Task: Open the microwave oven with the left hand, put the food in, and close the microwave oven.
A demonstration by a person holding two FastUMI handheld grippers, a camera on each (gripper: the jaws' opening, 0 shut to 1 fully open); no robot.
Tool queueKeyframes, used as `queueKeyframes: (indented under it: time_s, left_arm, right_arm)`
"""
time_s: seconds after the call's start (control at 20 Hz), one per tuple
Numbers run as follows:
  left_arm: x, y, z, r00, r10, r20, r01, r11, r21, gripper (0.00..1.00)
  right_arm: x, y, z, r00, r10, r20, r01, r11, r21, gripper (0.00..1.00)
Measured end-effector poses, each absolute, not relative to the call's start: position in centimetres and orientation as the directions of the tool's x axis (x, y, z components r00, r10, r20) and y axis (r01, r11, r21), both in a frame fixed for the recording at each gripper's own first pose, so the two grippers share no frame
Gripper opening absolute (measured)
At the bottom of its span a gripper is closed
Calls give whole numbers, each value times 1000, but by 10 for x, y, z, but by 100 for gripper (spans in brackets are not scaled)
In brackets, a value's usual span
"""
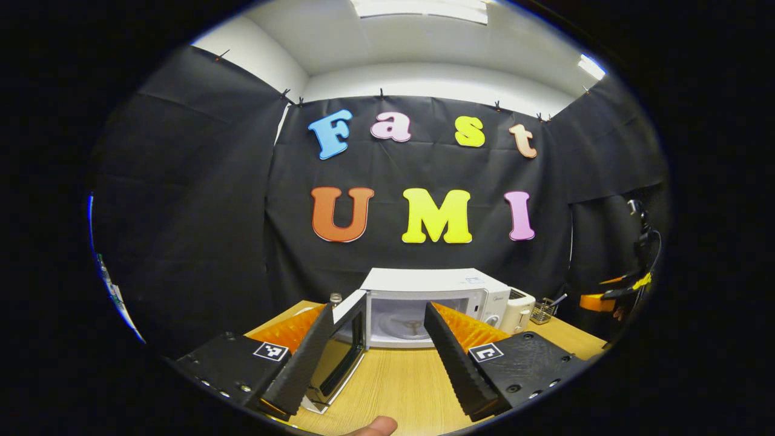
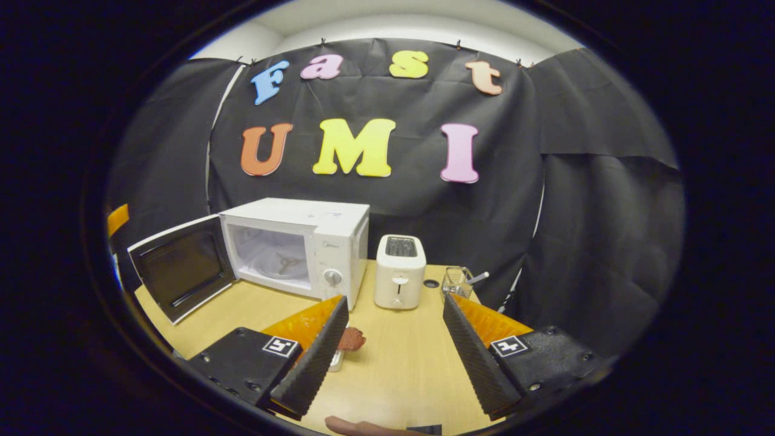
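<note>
Closest to me in the left gripper view is a fingertip (image 1: 376, 426) at the bottom edge, and just above it my left gripper (image 1: 378, 357), its fingers spread wide with nothing between them. Beyond it I see the microwave oven (image 1: 437, 300) at the back of the wooden table (image 1: 399, 381), its door (image 1: 342, 348) swung fully out to the left of the cavity, where the bare turntable (image 1: 407, 327) sits.

In the right gripper view my right gripper (image 2: 390, 354) also stands apart and empty. The food (image 2: 351, 339), a reddish-brown piece (I cannot tell what kind), lies on the table in front of the microwave oven and to its right, right against the inner face of this gripper's left finger; it looks to rest on a small pale dish (image 2: 335, 361). A white toaster (image 2: 398, 272) stands just right of the microwave oven, and farther right a small wire basket (image 2: 458, 281) with a utensil in it.
</note>
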State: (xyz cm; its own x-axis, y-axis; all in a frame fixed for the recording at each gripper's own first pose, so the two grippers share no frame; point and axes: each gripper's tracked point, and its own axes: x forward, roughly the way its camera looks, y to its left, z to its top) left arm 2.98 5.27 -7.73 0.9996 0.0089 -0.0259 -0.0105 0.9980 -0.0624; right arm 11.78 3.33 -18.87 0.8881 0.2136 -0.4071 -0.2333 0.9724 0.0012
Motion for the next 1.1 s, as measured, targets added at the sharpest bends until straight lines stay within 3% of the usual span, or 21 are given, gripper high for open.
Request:
queueKeyframes:
  time_s: [0.3,0.35,0.4,0.45,0.5,0.55,0.65,0.7,0.9,0.95,1.0,1.05,1.1]
  left_arm:
    - [51,37,-63,1000,27,16,-26,999,-31,92]
    - [54,36,-63,999,29,20,-29,999,-27,92]
    - [57,33,-65,999,29,18,-29,999,-25,92]
    - [58,32,-67,999,29,15,-29,999,-22,92]
    - [59,31,-68,999,31,13,-31,999,-20,92]
    - [61,29,-69,999,33,11,-33,999,-16,92]
    - [63,29,-72,999,37,4,-37,999,-6,92]
    - [63,29,-74,999,39,-1,-39,999,0,92]
    - [65,25,-85,999,40,-26,-40,999,9,92]
    - [65,26,-87,998,43,-34,-43,999,10,92]
    - [65,25,-88,998,44,-38,-43,999,13,92]
    - [64,24,-88,998,40,-42,-39,999,11,92]
    - [64,20,-90,999,27,-47,-26,1000,6,93]
  right_arm:
    - [155,58,-252,720,370,-587,-331,927,178,99]
    - [156,62,-263,688,394,-610,-338,917,211,86]
    - [157,64,-273,653,418,-631,-342,907,247,83]
    - [157,67,-284,616,444,-651,-345,895,284,94]
    - [159,70,-293,584,466,-664,-339,884,322,82]
    - [163,72,-300,564,486,-668,-327,874,360,93]
    - [167,75,-316,513,522,-682,-316,853,415,73]
    - [169,77,-320,488,548,-679,-298,836,461,83]
    - [171,91,-341,356,664,-658,-215,743,634,71]
    - [173,91,-347,345,670,-658,-193,736,648,54]
    - [174,92,-352,330,679,-656,-179,727,663,64]
    - [172,97,-356,309,698,-646,-166,709,686,46]
    - [169,102,-357,279,725,-630,-146,681,718,54]
